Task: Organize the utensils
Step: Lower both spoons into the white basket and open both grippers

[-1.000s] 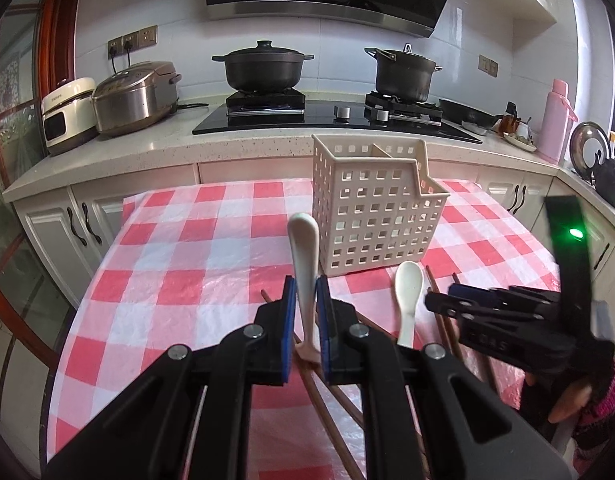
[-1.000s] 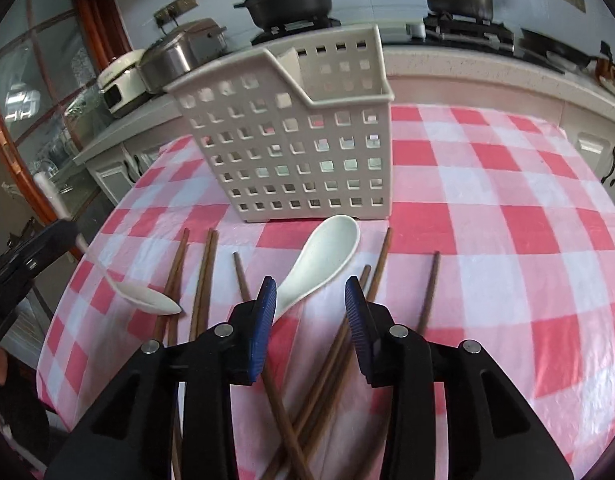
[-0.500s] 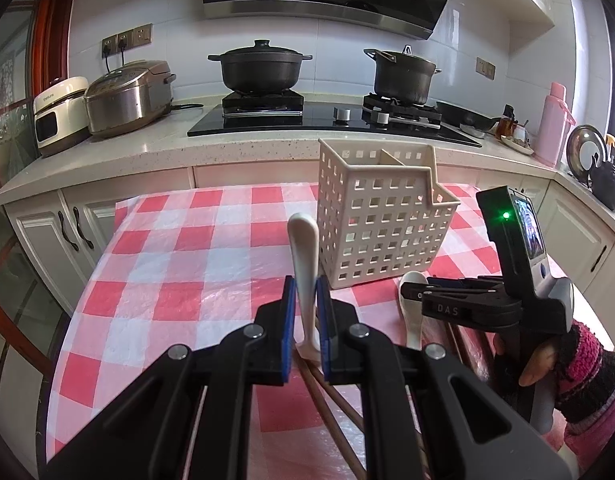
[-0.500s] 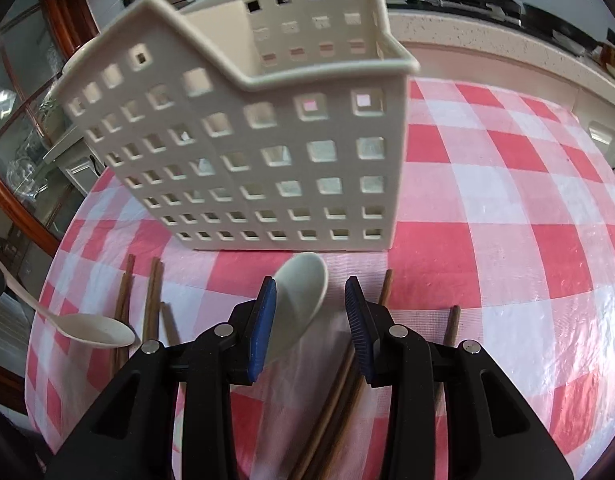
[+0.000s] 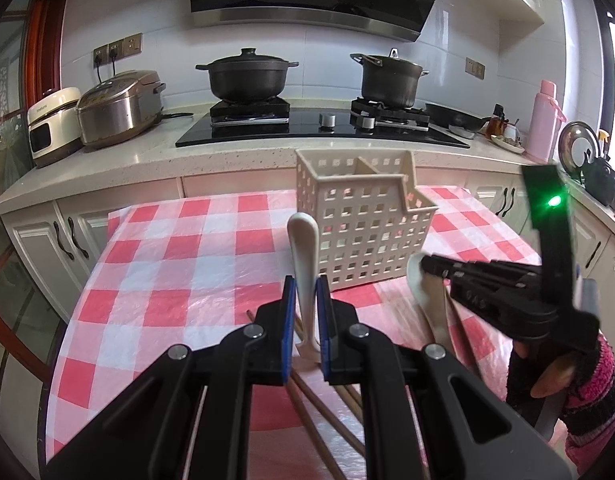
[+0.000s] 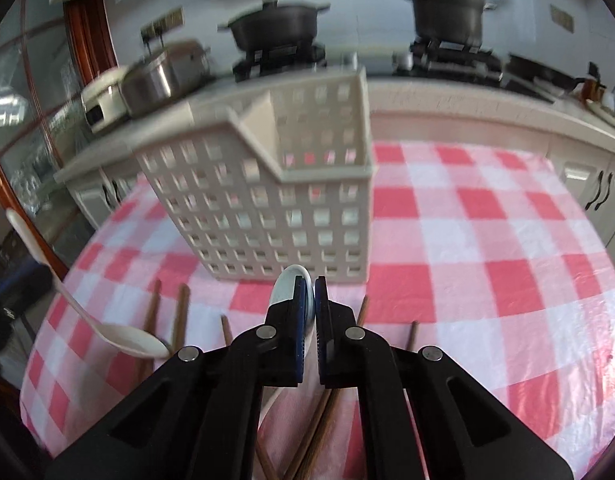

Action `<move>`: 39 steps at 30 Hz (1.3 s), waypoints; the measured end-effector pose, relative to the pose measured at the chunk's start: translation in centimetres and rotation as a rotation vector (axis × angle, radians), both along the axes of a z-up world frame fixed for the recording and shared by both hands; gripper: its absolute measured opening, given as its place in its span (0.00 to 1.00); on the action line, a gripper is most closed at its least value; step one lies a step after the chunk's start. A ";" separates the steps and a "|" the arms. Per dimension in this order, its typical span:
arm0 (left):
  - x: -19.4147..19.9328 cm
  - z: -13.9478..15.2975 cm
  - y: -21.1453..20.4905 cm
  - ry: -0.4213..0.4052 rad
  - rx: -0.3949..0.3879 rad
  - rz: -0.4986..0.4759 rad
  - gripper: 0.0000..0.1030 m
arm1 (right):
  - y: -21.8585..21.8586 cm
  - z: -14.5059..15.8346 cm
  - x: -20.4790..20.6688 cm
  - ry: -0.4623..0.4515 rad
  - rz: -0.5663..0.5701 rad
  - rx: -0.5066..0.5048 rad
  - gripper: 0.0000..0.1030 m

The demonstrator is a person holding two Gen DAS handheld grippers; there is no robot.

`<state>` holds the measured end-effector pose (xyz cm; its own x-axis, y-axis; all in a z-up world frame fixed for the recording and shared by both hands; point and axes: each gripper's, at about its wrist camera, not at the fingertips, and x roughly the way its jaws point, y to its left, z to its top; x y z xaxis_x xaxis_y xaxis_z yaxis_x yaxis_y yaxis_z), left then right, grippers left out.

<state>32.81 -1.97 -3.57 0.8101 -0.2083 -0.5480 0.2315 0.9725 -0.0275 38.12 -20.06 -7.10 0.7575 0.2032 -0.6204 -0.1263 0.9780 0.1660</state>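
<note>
My left gripper (image 5: 306, 285) is shut on a white spoon (image 5: 302, 240), whose handle stands upright in front of the cream slotted basket (image 5: 363, 232). In the right wrist view that spoon (image 6: 119, 336) hangs at the far left, bowl down. My right gripper (image 6: 311, 286) is shut on the edge of a second white spoon (image 6: 285, 286), just in front of the basket (image 6: 267, 208). The left wrist view shows the right gripper (image 5: 429, 266) with this spoon (image 5: 416, 280) lifted off the cloth. Several brown chopsticks (image 5: 319, 412) lie on the checked tablecloth (image 5: 179, 280).
More chopsticks (image 6: 179, 312) lie scattered on the cloth below both grippers. A person's hand in a pink knit sleeve (image 5: 587, 396) holds the right gripper. Behind the table runs a counter with two black pots (image 5: 247, 76) and a rice cooker (image 5: 119, 108).
The right gripper's jaws closed on the second spoon and lifted it, drawing back a little from the basket. My left gripper kept its spoon and hardly moved.
</note>
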 end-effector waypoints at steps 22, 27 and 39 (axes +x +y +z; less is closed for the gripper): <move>3.7 11.9 -4.7 -0.191 -0.018 -0.087 0.10 | -1.5 10.6 4.0 -0.374 -0.081 -0.066 0.05; 6.2 14.1 -5.3 -0.202 -0.024 -0.097 0.10 | -1.7 11.6 6.4 -0.410 -0.110 -0.061 0.05; 12.3 11.0 -4.6 -0.125 0.000 -0.050 0.10 | -1.0 9.3 10.9 -0.410 -0.122 -0.068 0.05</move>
<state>45.07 -6.55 7.41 0.8607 -0.2500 -0.4435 0.2809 0.9597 0.0041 48.99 -21.07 2.24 0.9600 0.0664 -0.2719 -0.0517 0.9968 0.0610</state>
